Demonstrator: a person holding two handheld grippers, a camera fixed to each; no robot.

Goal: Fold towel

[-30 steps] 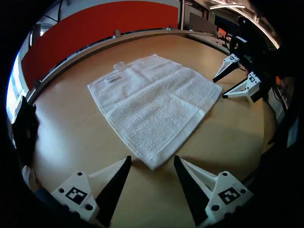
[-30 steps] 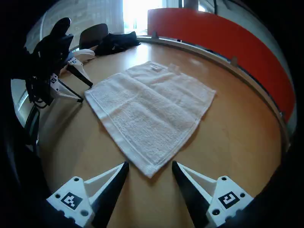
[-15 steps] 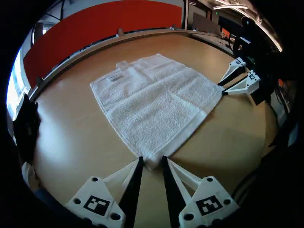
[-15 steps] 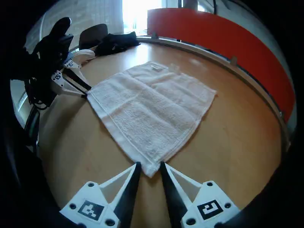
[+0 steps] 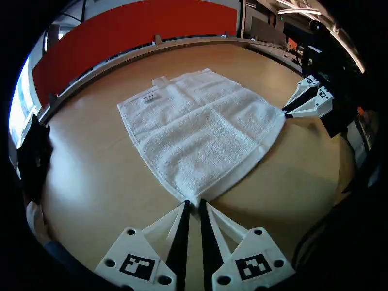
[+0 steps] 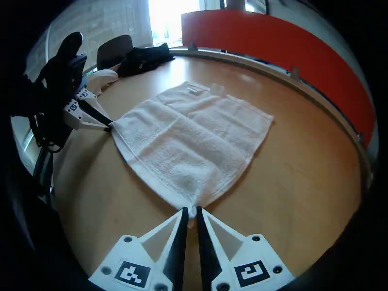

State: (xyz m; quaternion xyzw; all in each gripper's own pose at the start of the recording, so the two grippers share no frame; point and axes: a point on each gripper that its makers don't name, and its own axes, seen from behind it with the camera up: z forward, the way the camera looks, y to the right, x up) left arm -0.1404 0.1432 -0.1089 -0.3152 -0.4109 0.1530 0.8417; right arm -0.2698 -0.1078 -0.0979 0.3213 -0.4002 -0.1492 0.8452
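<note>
Towel point(image 5: 203, 126) lies spread flat on your wooden table point(image 5: 97, 165), with a small label point(image 5: 148, 98) near its far-left edge. Your left gripper point(image 5: 193, 206) pinches the nearest corner, its fingers pressed together on the cloth. At the right, your right gripper point(image 5: 286, 113) nips the right-hand corner, and the right gripper view shows that corner bunched between its fingers.

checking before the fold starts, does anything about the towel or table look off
Nothing stands out. The towel lies flat on the table, with the left gripper and the right gripper each pinching a corner. A small tag pokes out from one edge, which looks normal.
</note>
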